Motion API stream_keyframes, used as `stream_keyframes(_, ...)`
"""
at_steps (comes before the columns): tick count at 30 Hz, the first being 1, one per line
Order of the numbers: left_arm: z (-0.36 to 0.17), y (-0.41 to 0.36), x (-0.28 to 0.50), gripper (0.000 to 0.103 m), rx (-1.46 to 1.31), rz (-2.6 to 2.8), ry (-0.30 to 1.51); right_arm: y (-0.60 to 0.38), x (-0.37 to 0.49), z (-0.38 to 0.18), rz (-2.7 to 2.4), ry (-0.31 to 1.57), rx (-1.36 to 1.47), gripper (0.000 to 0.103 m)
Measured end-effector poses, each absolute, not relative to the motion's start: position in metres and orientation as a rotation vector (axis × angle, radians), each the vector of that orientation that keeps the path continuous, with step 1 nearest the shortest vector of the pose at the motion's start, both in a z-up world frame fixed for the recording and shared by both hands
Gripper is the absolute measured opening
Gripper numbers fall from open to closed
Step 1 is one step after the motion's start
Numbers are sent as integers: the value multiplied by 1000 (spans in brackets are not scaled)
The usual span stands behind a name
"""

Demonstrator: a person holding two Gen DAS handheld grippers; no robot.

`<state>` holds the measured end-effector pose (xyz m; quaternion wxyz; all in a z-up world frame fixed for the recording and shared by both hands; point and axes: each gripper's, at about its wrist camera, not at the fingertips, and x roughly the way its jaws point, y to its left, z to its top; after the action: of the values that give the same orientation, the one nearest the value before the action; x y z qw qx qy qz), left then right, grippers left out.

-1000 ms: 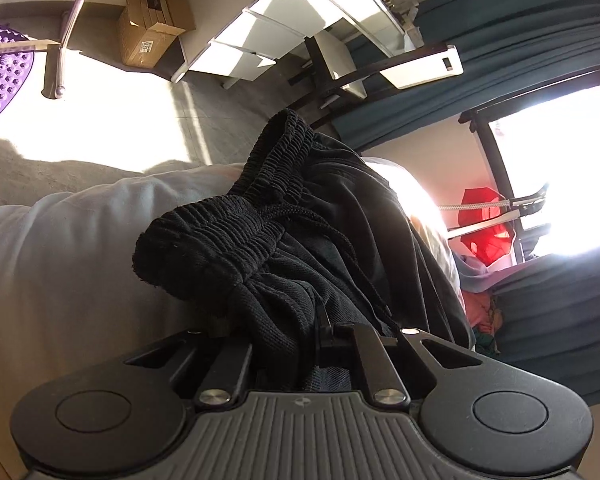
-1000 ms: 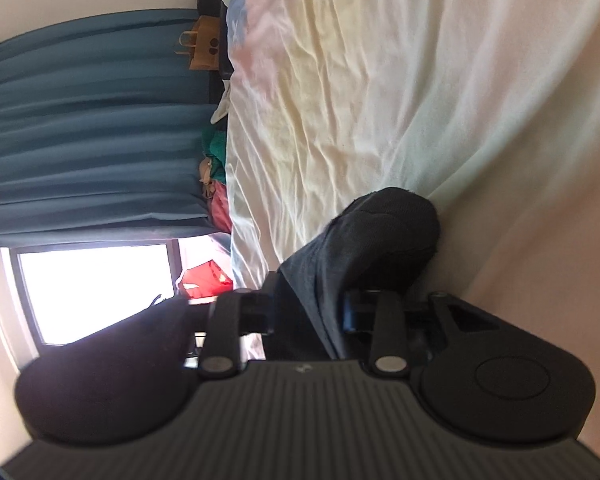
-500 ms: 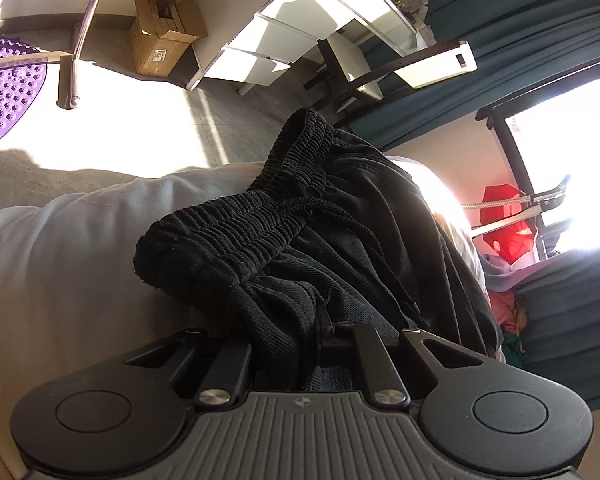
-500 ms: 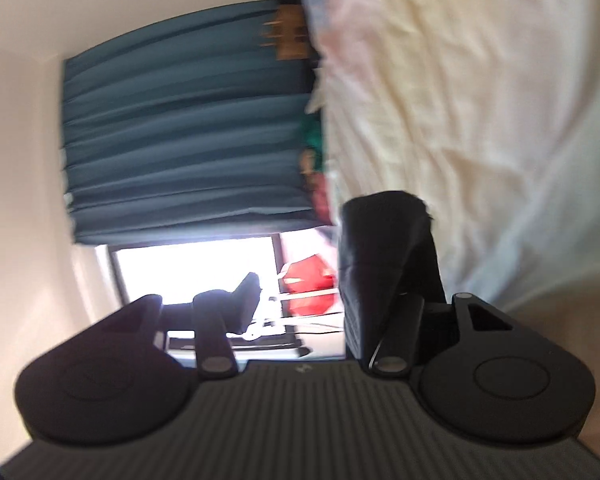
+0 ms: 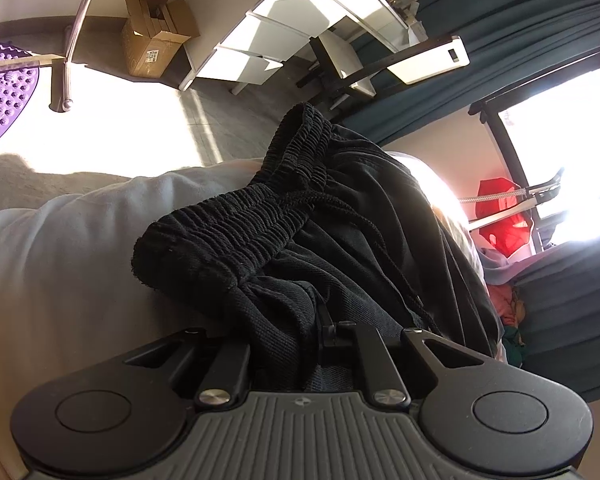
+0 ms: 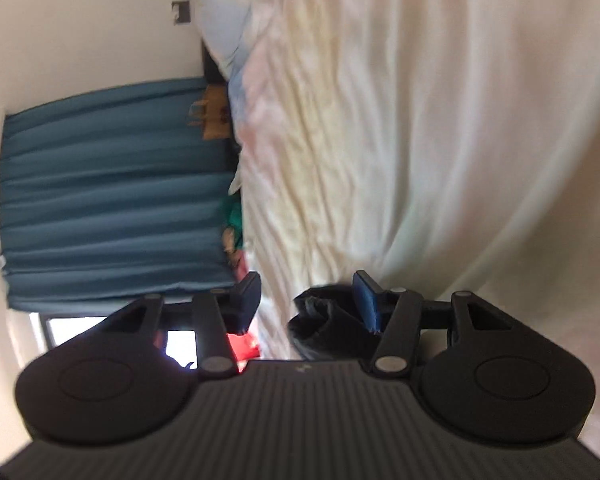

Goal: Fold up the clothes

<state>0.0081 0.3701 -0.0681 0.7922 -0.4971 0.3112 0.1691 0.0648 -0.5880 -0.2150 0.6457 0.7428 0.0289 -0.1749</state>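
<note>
My left gripper (image 5: 300,332) is clamped on a bunch of fabric just below the waistband of the black shorts (image 5: 340,216); fingers nearly together, cloth packed between them. The shorts lie on the white bed (image 5: 72,248), elastic waistband and drawstring nearest the camera, the rest draped away toward the window. My right gripper (image 6: 306,300) has its fingers spread wide with nothing pinched; a dark fold of the shorts (image 6: 324,328) sits low between them, against the blue pad of the right-hand finger, above the rumpled sheet (image 6: 400,140). That view is blurred, so I can't tell if pad and cloth actually touch. My read: mid-fold, one end anchored by the left, the right free of its end. Next move calls for the right to get a fresh hold on a free edge and carry it over, left holding firm so the waistband doesn't drag. Count: one pair of shorts, two grippers, one bed.
</note>
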Motion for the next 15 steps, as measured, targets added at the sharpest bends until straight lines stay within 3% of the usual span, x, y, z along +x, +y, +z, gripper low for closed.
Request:
stream_keyframes(3, -68, 368, 9, 15, -1055, 360, 678, -582, 52, -207, -506, 84, 1644, 54)
stream_keyframes(6, -67, 366, 9, 18, -1030, 354, 693, -571, 60, -193, -529, 216, 1528, 54)
stream_keyframes(7, -66, 366, 10, 19, -1024, 352, 694, -567, 68, -192, -511, 283, 1479, 58)
stream_keyframes(8, -66, 366, 10, 19, -1018, 350, 694, -562, 76, -190, -492, 350, 1428, 69)
stream_keyframes(10, -67, 366, 10, 19, -1016, 350, 686, -553, 92, -187, -453, 481, 1324, 77)
stream_keyframes(13, -71, 366, 10, 19, -1029, 350, 671, -541, 110, -189, -410, 529, 1183, 76)
stream_keyframes(15, -74, 366, 9, 19, -1031, 352, 664, -537, 117, -189, -404, 518, 1119, 69)
